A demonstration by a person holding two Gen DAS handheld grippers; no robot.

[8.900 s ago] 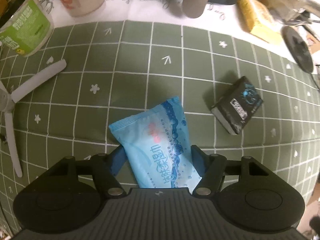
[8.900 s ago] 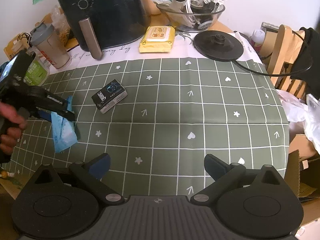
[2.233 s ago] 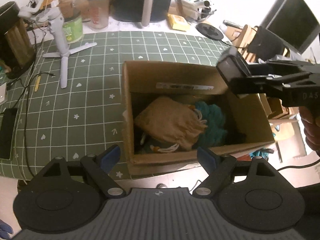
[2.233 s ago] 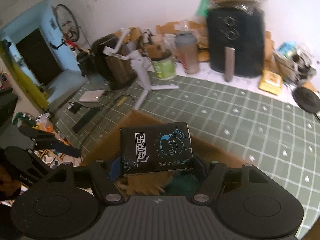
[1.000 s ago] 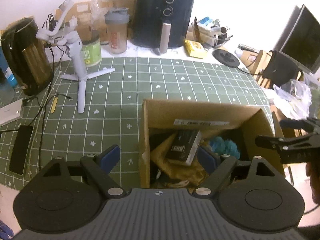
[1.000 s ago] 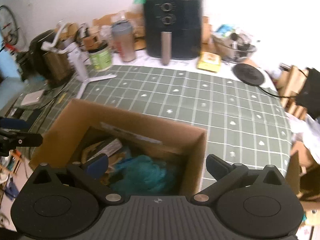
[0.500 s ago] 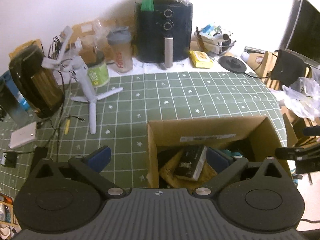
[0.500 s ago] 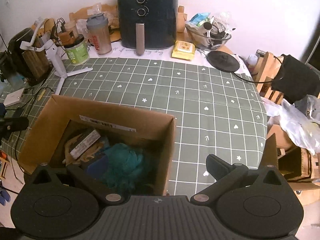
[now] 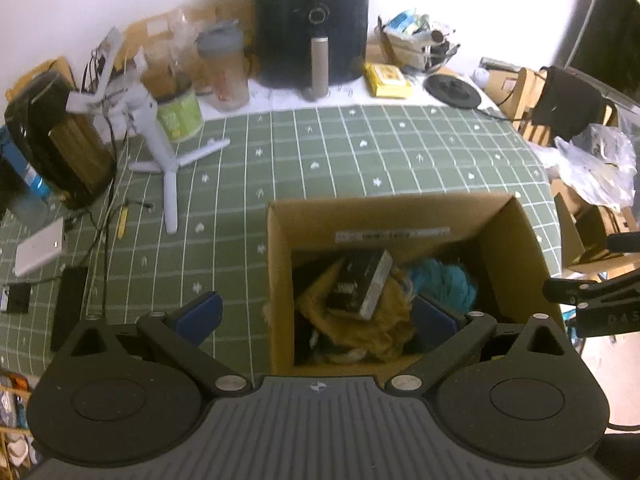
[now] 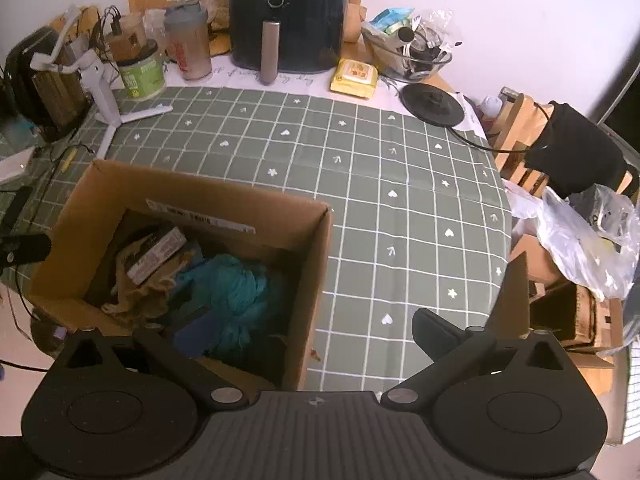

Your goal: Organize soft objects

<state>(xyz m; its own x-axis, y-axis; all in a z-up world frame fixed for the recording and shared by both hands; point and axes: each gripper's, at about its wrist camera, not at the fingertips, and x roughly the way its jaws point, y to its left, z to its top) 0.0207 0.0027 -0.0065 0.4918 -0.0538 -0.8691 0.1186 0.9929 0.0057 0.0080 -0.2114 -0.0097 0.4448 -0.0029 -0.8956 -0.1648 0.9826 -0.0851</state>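
Note:
An open cardboard box stands at the near edge of the green checked tablecloth. Inside lie a black tissue pack on a tan drawstring pouch, and a teal fuzzy bundle. My left gripper is open and empty, above the box's near side. My right gripper is open and empty, above the box's near right corner. The other hand's gripper shows at the right edge of the left wrist view.
At the back stand a black air fryer, a shaker bottle, a green tub, a yellow wipes pack and a black round base. A white tripod and cables lie left. A chair and bags stand right.
Both grippers have drawn back and up from the box, so more of the table shows. The black pack, dropped by the right gripper earlier, lies still in the box.

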